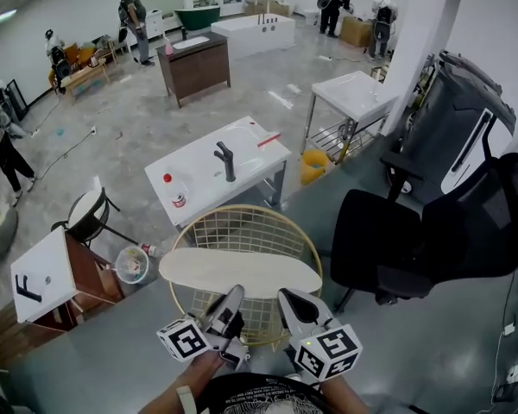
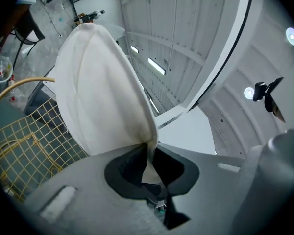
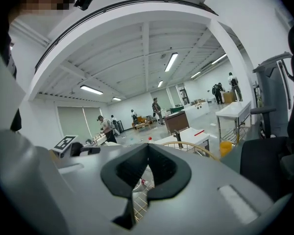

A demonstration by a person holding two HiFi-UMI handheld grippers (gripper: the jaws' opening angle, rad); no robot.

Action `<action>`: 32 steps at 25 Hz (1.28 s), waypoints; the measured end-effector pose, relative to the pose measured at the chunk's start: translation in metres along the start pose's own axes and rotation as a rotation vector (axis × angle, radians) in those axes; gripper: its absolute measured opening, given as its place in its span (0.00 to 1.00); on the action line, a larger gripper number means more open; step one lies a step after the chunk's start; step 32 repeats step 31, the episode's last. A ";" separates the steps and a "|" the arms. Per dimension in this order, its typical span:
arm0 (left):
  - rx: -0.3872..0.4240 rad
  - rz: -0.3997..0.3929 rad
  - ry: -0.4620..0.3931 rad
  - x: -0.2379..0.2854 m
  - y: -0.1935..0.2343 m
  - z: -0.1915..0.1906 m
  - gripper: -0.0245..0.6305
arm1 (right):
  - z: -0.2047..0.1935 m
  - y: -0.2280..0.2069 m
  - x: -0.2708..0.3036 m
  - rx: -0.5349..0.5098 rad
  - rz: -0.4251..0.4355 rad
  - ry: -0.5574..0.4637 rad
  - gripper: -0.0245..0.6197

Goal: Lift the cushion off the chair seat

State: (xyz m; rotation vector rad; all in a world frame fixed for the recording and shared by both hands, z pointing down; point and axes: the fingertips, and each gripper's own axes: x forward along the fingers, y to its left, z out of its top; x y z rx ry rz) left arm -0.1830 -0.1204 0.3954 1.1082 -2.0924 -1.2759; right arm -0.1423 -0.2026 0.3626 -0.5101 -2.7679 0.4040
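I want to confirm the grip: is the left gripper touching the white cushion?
Touching. In the left gripper view, the left gripper has its jaws closed on the edge of the white cushion.

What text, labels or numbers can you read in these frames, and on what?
No text is legible in any view.
Left cube and right cube: black-and-white square marker patterns, no letters or digits.
Bottle on the sink counter: red label, too small to read.
Person's dark top: pale print, too blurred to read.
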 end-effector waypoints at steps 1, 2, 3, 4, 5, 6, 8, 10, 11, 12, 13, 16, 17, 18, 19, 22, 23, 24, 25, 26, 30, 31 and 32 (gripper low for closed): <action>0.020 -0.003 -0.010 -0.001 -0.006 0.002 0.09 | 0.001 0.002 -0.002 -0.002 0.009 -0.005 0.03; 0.032 -0.004 -0.019 -0.003 -0.011 0.003 0.09 | 0.002 0.005 -0.004 -0.004 0.017 -0.008 0.03; 0.039 -0.005 -0.029 -0.005 -0.016 0.004 0.09 | 0.003 0.007 -0.006 -0.011 0.025 -0.010 0.03; 0.043 -0.007 -0.039 -0.007 -0.020 0.005 0.09 | 0.004 0.009 -0.007 -0.021 0.031 -0.010 0.03; 0.046 -0.011 -0.050 -0.008 -0.024 0.007 0.09 | 0.005 0.011 -0.009 -0.034 0.034 -0.010 0.03; 0.049 -0.014 -0.060 -0.010 -0.028 0.008 0.09 | 0.005 0.013 -0.011 -0.045 0.036 -0.009 0.03; 0.055 -0.014 -0.074 -0.014 -0.034 0.009 0.09 | 0.006 0.017 -0.015 -0.051 0.045 -0.013 0.03; 0.061 -0.009 -0.083 -0.017 -0.037 0.008 0.09 | 0.007 0.019 -0.017 -0.045 0.058 -0.022 0.03; 0.064 -0.008 -0.086 -0.019 -0.038 0.008 0.09 | 0.007 0.021 -0.017 -0.043 0.064 -0.024 0.03; 0.068 -0.007 -0.088 -0.020 -0.039 0.008 0.10 | 0.007 0.022 -0.017 -0.044 0.068 -0.025 0.03; 0.071 -0.007 -0.089 -0.021 -0.041 0.007 0.10 | 0.008 0.023 -0.018 -0.045 0.073 -0.027 0.03; 0.077 -0.003 -0.090 -0.025 -0.044 0.004 0.10 | 0.008 0.026 -0.020 -0.049 0.082 -0.029 0.03; 0.079 -0.002 -0.091 -0.026 -0.044 0.004 0.10 | 0.007 0.027 -0.021 -0.049 0.085 -0.026 0.03; 0.081 -0.001 -0.092 -0.026 -0.044 0.003 0.10 | 0.007 0.027 -0.021 -0.050 0.086 -0.024 0.03; 0.082 0.000 -0.093 -0.027 -0.045 0.002 0.10 | 0.006 0.026 -0.022 -0.050 0.088 -0.022 0.03; 0.079 0.000 -0.096 -0.027 -0.045 -0.001 0.10 | 0.005 0.025 -0.024 -0.050 0.089 -0.019 0.03; 0.078 0.000 -0.095 -0.026 -0.045 -0.002 0.10 | 0.005 0.025 -0.025 -0.051 0.089 -0.019 0.03; 0.077 0.000 -0.095 -0.026 -0.045 -0.003 0.10 | 0.005 0.024 -0.026 -0.051 0.090 -0.022 0.03; 0.077 -0.001 -0.093 -0.025 -0.046 -0.004 0.10 | 0.006 0.024 -0.027 -0.052 0.090 -0.025 0.03; 0.077 -0.003 -0.092 -0.024 -0.046 -0.005 0.10 | 0.007 0.024 -0.027 -0.053 0.090 -0.028 0.03; 0.079 -0.009 -0.089 -0.021 -0.048 -0.006 0.10 | 0.004 0.022 -0.027 -0.057 0.089 -0.019 0.03; 0.080 -0.010 -0.088 -0.020 -0.048 -0.007 0.10 | 0.003 0.021 -0.028 -0.058 0.088 -0.015 0.03; 0.080 -0.010 -0.088 -0.020 -0.048 -0.007 0.10 | 0.003 0.021 -0.028 -0.058 0.088 -0.015 0.03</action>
